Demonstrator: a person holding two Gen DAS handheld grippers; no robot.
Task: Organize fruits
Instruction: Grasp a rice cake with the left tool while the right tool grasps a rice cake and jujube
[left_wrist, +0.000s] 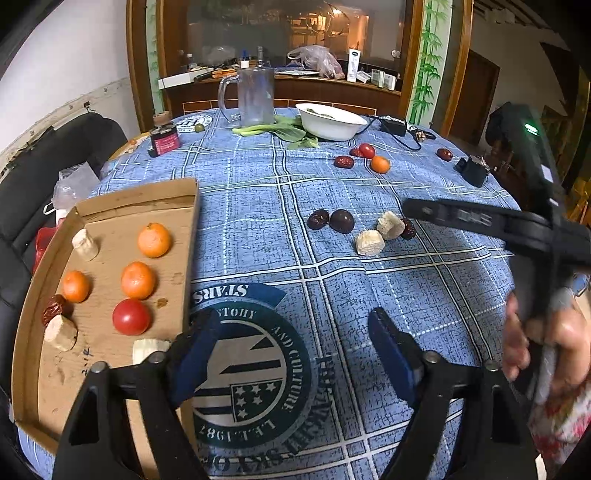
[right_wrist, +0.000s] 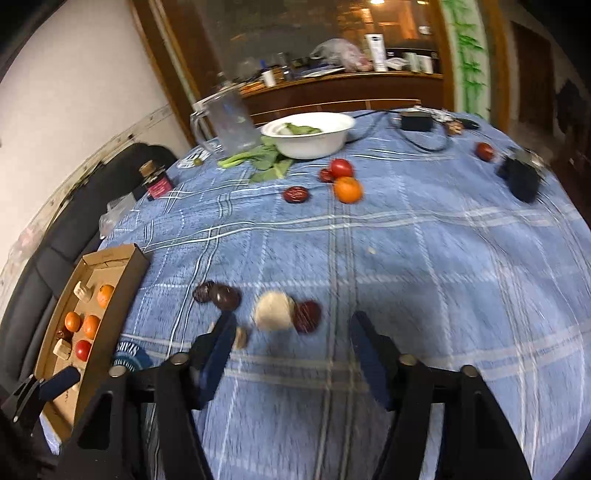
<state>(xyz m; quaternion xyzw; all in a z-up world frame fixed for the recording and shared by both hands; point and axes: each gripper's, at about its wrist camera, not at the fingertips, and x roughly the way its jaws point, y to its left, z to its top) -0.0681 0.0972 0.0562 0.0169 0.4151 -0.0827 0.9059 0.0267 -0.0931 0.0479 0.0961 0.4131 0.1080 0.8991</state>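
A cardboard tray (left_wrist: 110, 206) at the left holds three oranges (left_wrist: 154, 240), a red tomato (left_wrist: 131, 316), a red date (left_wrist: 53, 308) and pale cut pieces (left_wrist: 85, 244). My left gripper (left_wrist: 295, 332) is open and empty over the blue cloth beside the tray. My right gripper (right_wrist: 291, 328) is open and empty, just short of a pale piece (right_wrist: 273, 309) and a red date (right_wrist: 307, 315). Two dark fruits (left_wrist: 330, 220) lie left of them. Farther back lie an orange (right_wrist: 347, 189), a tomato (right_wrist: 341, 168) and dates (right_wrist: 295, 194). The right wrist view is blurred.
A white bowl (left_wrist: 330, 122) with greens, a glass mug (left_wrist: 255, 96), leafy greens (left_wrist: 280, 131), a small dark bottle (left_wrist: 164, 138), a black charger with cable (left_wrist: 393, 125) and a black box (left_wrist: 472, 170) stand at the table's far side. A black chair (left_wrist: 55, 166) is left.
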